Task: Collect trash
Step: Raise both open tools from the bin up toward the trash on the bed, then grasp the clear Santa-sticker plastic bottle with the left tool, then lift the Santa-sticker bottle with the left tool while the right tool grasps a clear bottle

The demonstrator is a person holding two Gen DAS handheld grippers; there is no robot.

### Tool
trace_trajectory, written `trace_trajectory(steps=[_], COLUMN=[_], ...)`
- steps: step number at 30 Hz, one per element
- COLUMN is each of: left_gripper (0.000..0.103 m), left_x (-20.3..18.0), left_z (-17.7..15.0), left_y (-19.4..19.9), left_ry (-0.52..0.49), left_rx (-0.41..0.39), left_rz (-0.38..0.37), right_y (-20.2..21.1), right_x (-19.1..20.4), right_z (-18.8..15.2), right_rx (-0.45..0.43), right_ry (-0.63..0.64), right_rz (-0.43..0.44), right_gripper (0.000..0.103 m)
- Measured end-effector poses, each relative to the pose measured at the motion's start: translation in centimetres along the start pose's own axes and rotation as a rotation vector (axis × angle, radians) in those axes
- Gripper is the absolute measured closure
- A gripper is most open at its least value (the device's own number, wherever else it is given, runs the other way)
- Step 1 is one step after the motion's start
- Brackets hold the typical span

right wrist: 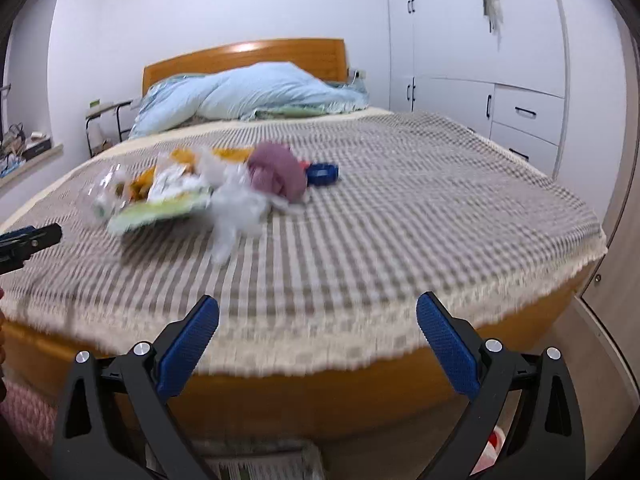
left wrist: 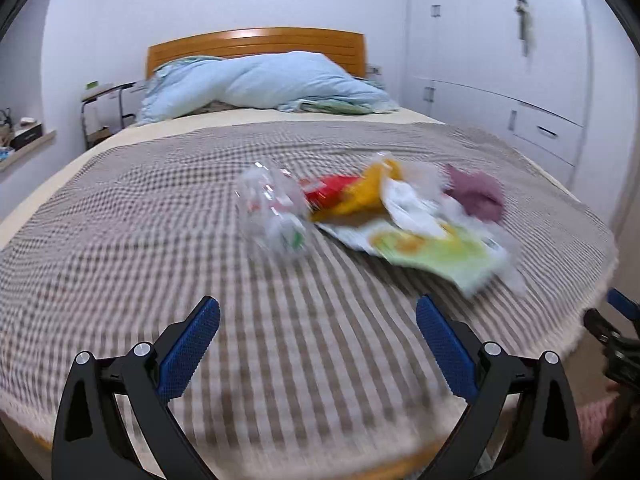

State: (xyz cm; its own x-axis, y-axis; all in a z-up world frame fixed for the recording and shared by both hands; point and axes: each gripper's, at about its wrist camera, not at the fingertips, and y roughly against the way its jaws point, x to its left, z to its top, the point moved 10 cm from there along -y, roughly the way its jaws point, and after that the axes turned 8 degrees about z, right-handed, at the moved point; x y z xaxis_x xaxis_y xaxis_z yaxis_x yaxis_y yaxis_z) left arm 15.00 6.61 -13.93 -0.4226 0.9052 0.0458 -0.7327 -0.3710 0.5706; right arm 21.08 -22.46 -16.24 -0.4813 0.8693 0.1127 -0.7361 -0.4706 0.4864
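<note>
Plainly, both the left gripper [left wrist: 318,322] and right gripper [right wrist: 318,320] hang wide open and empty above the checked blanket [left wrist: 200,240], with the trash pile [left wrist: 400,216] lying mid-bed, a purple cloth [right wrist: 276,176] and blue ring [right wrist: 322,172] beside it.

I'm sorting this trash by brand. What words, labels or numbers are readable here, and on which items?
None can be read.
Green and white wrapper: print blurred.
Red packet: print blurred.
Clear plastic bottle: label blurred.
Blue object: no text visible.
</note>
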Motion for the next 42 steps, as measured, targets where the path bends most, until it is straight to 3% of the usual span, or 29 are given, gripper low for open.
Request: trace_trajectory(steps=[7,10,13,18,21,26,31,35,42], left_gripper=[0.01,0.04,0.045,0.045,0.045,0.045,0.045,0.045,0.045], left_x=[1.6,1.7,2.0,0.7,-0.4,-4.1,-9.1,-12.0,-15.6], left_z=[2.8,2.6,2.3,2.0,2.0,1.2,-1.6,-3.7,-5.3], left_y=[-6.5,-8.9,-8.9,-6.4,-4.5,-0.6,1.9,2.7,3.5], left_ry=[0.067,0.098,0.141,0.116,0.064,-0.052,-0.208,-0.33,-0.451], left_rx=[0.1,0.175,0.183,0.158,0.118,0.061,0.085,0.093,0.107], left_rz=[0.076,0.076,0.063,-0.055,-0.096,-0.228,-0.38,-0.451,-0.558], right_y=[-2.7,-3.3,-3.6,-3.2,-2.8,-2.2,-1.3,-0.9,-3.1], right_x=[0.0,-0.2,-0.3,-1.1,-1.7,-1.9,-1.4,-0.5,0.9], right_z=[2.8,2.7,2.1,1.4,1.0,0.9,1.7,2.8,3.4], right_rx=[-0.028,-0.016,0.006,0.02,0.027,0.018,-0.021,-0.047,0.015], right_ry=[-0.013,-0.055,-0.074,-0.087,-0.096,-0.098,-0.09,-0.091,-0.099], right_rz=[0.014,0.03,0.031,0.02,0.01,0.007,0.031,0.09,0.157], right_gripper=[0.008,0.008,0.008,0.008,0.008,0.008,0.008,0.008,0.008])
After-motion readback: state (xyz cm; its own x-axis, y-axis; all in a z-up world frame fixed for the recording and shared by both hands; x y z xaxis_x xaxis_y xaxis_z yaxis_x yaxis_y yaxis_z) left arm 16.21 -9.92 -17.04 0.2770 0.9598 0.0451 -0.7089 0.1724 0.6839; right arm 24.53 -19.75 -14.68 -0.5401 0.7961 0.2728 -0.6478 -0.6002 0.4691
